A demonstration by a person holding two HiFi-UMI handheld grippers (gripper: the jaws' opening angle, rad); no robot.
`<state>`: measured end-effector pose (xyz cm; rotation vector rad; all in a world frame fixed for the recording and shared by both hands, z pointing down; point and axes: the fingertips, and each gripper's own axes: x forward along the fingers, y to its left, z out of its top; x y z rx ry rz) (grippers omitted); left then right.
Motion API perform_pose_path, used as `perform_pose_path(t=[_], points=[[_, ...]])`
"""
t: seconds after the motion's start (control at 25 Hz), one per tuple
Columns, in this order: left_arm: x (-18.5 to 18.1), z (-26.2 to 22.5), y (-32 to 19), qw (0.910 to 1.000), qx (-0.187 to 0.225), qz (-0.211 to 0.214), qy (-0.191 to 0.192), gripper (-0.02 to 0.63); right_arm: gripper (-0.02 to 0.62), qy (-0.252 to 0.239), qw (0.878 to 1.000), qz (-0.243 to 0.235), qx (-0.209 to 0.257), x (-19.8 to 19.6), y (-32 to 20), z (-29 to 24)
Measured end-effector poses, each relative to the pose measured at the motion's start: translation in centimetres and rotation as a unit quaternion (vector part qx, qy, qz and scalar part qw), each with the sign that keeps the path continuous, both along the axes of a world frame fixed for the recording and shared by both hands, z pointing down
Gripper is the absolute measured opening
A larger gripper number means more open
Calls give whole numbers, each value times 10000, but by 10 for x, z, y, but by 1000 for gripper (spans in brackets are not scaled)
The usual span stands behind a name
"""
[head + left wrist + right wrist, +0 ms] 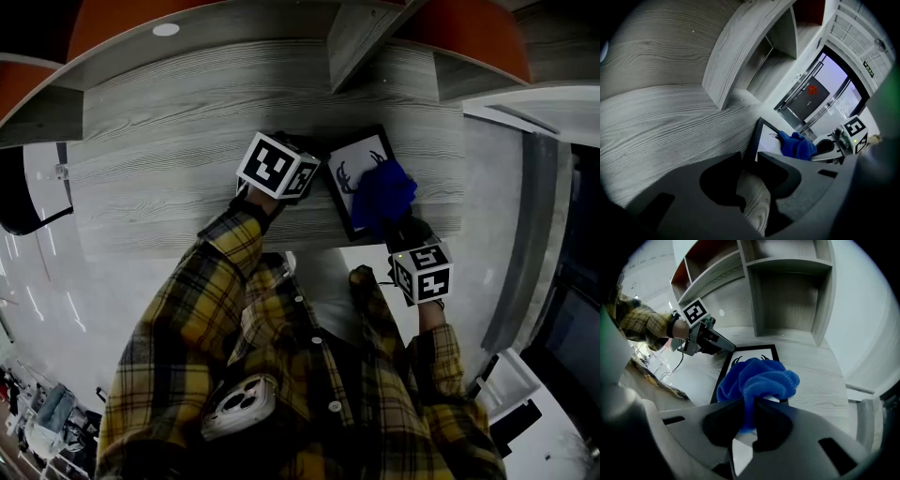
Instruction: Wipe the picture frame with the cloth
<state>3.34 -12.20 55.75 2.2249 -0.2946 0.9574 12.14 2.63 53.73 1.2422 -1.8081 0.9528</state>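
Left gripper (749, 161) pinches frame (349, 187), right gripper (749, 408) pinches cloth (757, 378)

All 3 views show barrel distortion; both gripper views have black corners. Head view is dim and underexposed; desk (187, 141) edges bow, and streaked reflections lie on the floor (33, 286) at left. The cloth (384, 192) reads saturated blue; the picture frame (366, 152) mat reads dull grey. Left gripper view is brighter: light enters from the doorway (820, 91) at upper right, with a green blur at the right edge. The left gripper (749, 157) jaws are dark and soft-focused. Right gripper view is brightest and evenly lit; the right gripper (750, 401) jaws sit in shadow.
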Motion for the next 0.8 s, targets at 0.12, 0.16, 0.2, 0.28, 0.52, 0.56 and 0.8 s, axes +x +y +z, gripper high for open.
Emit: perform_pose_path(t=[0.12, 0.16, 0.2, 0.28, 0.52, 0.56, 0.8], points=[[0, 0, 0, 10000, -19, 2, -6, 110, 48, -77, 9997, 206, -146, 7, 17, 1], [0, 0, -1, 10000, -16, 0, -7, 110, 48, -110, 9994, 261, -188, 9, 20, 2], [1, 0, -1, 10000, -14, -5, -8, 110, 48, -143, 9992, 305, -210, 11, 21, 1], [0, 0, -1, 10000, -18, -10, -10, 109, 48, -210, 9990, 384, -110, 12, 17, -8], [1, 1, -1, 10000, -2, 2, -12, 110, 48, -446, 9911, 286, 1218, 0, -65, -83], [1, 1, -1, 10000, -2, 0, -14, 110, 48, -471, 9881, 248, 1446, -2, -83, -94], [1, 0, 0, 10000, 24, -1, -20, 110, 48, -329, 9860, 208, 1621, 1, -153, -72]])
